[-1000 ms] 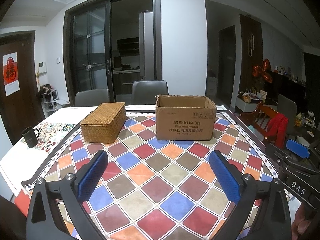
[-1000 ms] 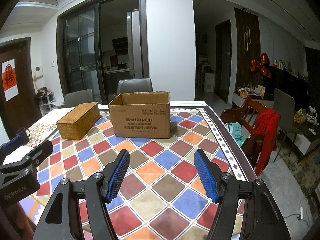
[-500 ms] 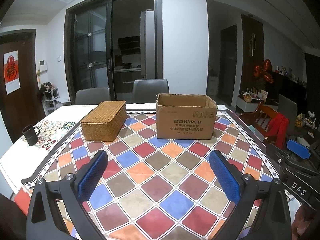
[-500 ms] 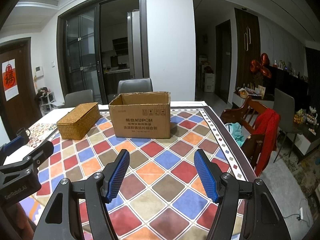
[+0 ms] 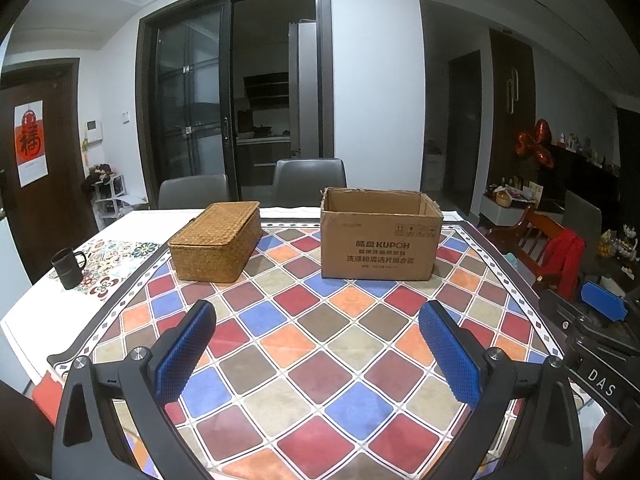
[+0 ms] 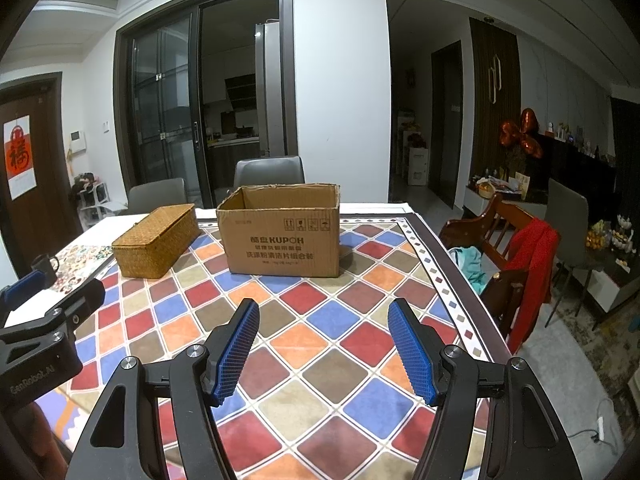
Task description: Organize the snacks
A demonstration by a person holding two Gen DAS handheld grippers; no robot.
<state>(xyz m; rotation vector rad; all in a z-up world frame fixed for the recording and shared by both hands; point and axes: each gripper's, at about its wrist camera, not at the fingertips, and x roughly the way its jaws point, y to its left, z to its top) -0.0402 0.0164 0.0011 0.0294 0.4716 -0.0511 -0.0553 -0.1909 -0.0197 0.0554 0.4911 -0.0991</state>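
An open brown cardboard box [image 5: 380, 236] stands at the far middle of the table; it also shows in the right wrist view [image 6: 282, 236]. Its inside is hidden. A closed woven wicker basket [image 5: 218, 236] sits left of it, also in the right wrist view [image 6: 158, 240]. No snacks are in view. My left gripper [image 5: 318, 352] is open and empty above the near table. My right gripper [image 6: 324, 344] is open and empty above the near table, to the right of the left one.
The table has a colourful diamond-check cloth [image 5: 312, 344]. A black mug [image 5: 68, 268] stands at the left edge. Grey chairs [image 5: 308, 180] stand behind the table. A wooden chair with red cloth [image 6: 520, 256] stands right of the table.
The left wrist view has tilted up slightly, so the box and basket sit a little lower in frame. The right gripper has hardly moved. Both stay open.
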